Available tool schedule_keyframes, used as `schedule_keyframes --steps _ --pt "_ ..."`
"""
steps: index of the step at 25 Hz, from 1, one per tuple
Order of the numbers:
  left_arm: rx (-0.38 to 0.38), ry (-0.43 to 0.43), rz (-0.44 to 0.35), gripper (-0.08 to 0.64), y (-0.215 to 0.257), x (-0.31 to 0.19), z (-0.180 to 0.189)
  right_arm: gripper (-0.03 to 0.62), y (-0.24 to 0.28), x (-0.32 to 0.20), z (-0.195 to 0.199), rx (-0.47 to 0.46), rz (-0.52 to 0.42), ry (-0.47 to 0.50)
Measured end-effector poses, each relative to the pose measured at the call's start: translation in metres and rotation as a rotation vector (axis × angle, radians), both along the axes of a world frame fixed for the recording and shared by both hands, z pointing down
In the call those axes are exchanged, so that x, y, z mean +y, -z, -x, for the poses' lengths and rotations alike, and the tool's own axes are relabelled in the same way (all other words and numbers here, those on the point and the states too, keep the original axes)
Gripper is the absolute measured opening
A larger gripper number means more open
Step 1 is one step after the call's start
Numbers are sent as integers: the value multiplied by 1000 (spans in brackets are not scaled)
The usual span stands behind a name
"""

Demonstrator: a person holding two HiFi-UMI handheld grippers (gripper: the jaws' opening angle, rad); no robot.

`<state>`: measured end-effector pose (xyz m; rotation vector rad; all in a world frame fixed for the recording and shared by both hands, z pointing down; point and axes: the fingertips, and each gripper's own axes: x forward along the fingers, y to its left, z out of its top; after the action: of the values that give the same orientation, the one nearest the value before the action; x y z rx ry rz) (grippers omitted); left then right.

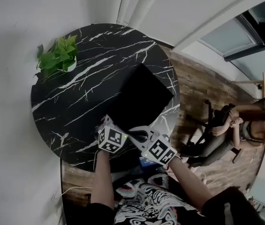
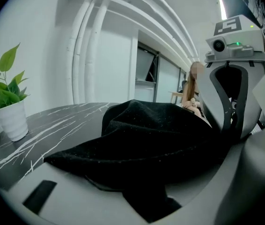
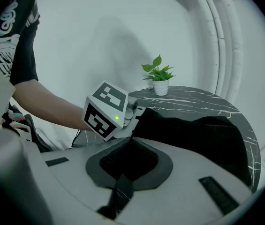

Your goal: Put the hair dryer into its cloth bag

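Apparently L gripper point(image 2: 144, 186) jaws pinch bag point(image 1: 137, 97) rim at 6 o'clock to open it. R gripper point(image 3: 132, 175) jaws clamp hair dryer point(image 3: 165, 167), prob. to push it in.

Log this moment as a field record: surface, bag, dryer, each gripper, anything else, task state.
surface: round black marble-patterned table
cloth bag: black, lying on the table, near edge at both grippers
hair dryer: grey-ringed mesh end showing, at the bag's near edge
left gripper: fingers closed on the bag's cloth
right gripper: fingers on the hair dryer
other: potted plant at the table's far left edge
task state: dryer not yet inside the bag
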<state>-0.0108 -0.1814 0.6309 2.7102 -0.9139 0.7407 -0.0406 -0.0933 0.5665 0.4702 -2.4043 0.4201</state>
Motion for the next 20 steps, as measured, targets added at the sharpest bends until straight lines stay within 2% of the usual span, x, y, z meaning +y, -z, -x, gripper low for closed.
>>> schedule_keyframes --steps 3,6,11,15,17,20 --pt "-9 -13 -9 161 -5 -1 -8 23 -5 -3 -3 -4 2 -4" --pt "-43 3 -23 163 -6 3 10 23 -11 -9 9 -21 -6 -40" --pt "-63 14 0 307 -2 20 15 26 -12 -1 0 -13 43 -129" --pt "-101 15 3 334 1 40 32 41 -3 -4 -1 -46 53 -198" --pt "-87 51 6 338 5 47 44 108 1 -3 -1 -69 69 -233" --pt "-22 117 50 337 11 60 60 129 11 0 -6 -82 49 -285"
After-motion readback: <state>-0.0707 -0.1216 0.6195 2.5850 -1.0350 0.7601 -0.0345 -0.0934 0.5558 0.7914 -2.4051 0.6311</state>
